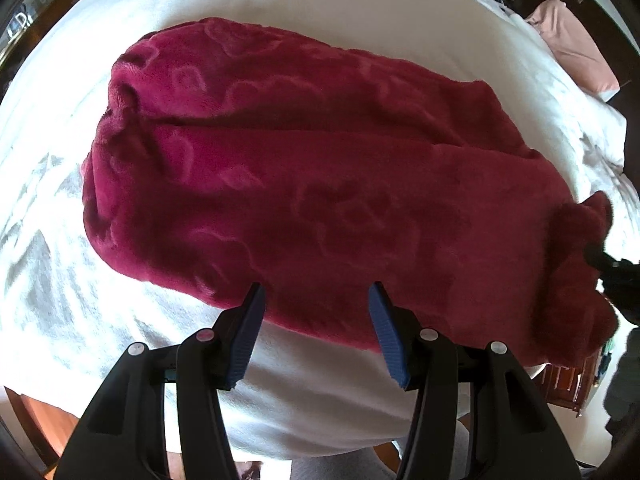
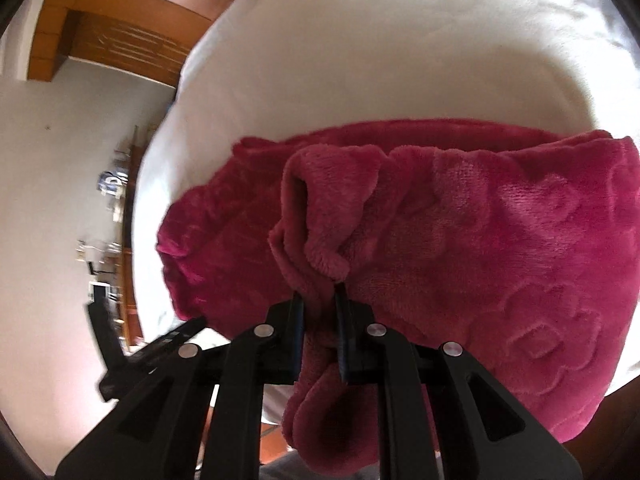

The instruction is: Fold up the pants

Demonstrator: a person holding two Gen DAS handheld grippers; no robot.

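Note:
Crimson fleece pants (image 1: 304, 184) with an embossed pattern lie across a white bed (image 1: 320, 16), both legs side by side and doubled over. My left gripper (image 1: 316, 294) hovers over their near edge, open, its blue pads (image 1: 248, 336) apart with nothing between them. At the right end of the pants, my right gripper (image 2: 318, 294) is shut on a bunched fold of the fabric (image 2: 316, 216), lifting it above the rest of the pants (image 2: 520, 248). The right gripper's black body (image 1: 616, 276) shows at the right edge of the left wrist view.
A pink pillow (image 1: 572, 44) lies at the bed's far right corner. Wooden floor and a wooden cabinet (image 2: 120, 40) lie beyond the bed's edge. Furniture with small items (image 2: 108, 208) stands along the wall. White sheet (image 2: 400, 40) stretches beyond the pants.

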